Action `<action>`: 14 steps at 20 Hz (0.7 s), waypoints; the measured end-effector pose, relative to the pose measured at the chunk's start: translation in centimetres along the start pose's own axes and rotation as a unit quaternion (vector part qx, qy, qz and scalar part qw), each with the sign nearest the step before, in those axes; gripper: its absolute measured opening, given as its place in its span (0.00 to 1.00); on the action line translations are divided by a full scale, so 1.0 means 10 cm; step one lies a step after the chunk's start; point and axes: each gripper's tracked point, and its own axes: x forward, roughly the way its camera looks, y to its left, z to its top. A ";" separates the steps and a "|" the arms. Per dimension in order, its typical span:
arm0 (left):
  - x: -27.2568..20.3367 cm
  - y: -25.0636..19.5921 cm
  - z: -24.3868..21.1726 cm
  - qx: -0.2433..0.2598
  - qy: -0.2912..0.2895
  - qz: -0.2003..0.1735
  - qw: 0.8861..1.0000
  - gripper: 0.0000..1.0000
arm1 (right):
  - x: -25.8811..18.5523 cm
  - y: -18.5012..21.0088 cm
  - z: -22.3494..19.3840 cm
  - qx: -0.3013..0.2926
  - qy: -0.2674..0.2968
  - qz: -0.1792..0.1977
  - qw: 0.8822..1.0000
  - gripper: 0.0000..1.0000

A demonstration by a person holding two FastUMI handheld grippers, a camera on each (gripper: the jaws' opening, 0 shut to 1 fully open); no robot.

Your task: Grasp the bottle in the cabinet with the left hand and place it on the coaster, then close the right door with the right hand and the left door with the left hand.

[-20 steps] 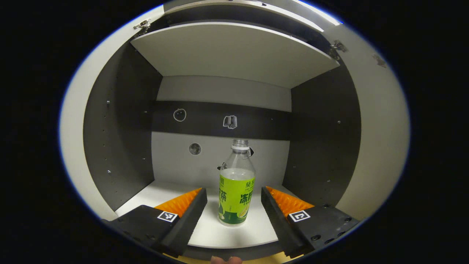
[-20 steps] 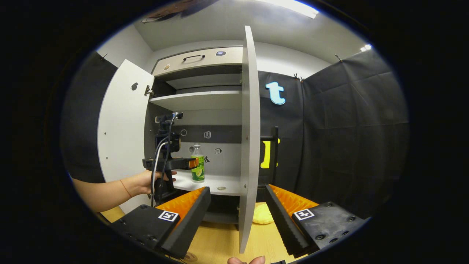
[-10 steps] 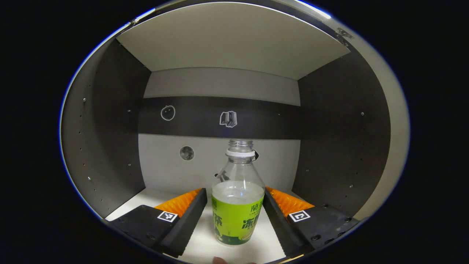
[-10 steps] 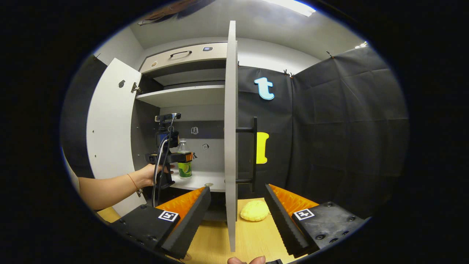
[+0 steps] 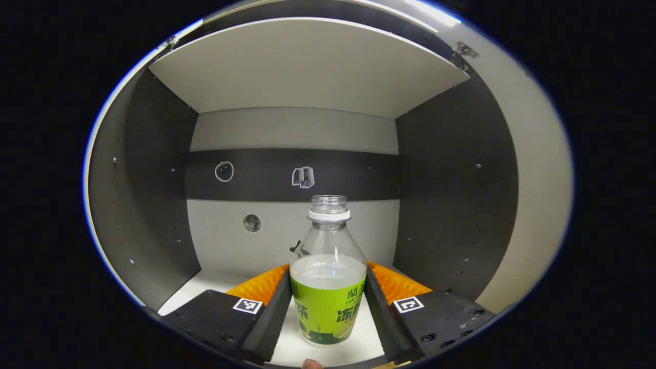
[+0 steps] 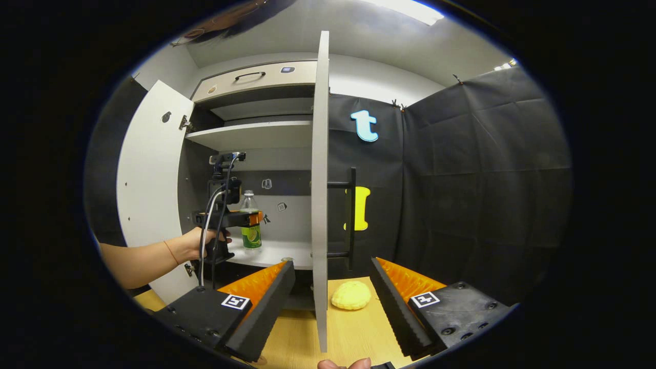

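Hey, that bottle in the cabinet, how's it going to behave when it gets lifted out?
The bottle is clear thin plastic, so it may give under a hard squeeze. It looks over half full, so probably fairly heavy, with liquid that sloshes. The neck looks uncapped, so tilting could spill. Tall and narrow, it may tip when set down.

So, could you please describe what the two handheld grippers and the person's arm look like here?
Each gripper, the left gripper and the right gripper, has two wedge-shaped fingers with ridged inner pads on a black, screw-studded body, each side bearing a small square black-and-white marker. In the right gripper view, the left one carries a camera on top with light cables hanging. The forearm is bare, with a thin wristband.
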 end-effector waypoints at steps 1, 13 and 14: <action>-0.10 0.00 0.05 -0.002 -0.002 -0.002 1.000 0.77 | -0.02 0.06 0.02 -0.004 -0.004 0.005 1.000 0.98; -1.84 0.00 0.23 0.003 -0.026 -0.028 0.999 0.77 | -0.35 0.51 0.09 -0.010 -0.014 0.029 0.999 0.98; -1.99 0.00 0.16 0.002 -0.027 -0.028 0.999 0.77 | -0.37 0.53 0.11 -0.012 -0.017 0.029 0.999 0.98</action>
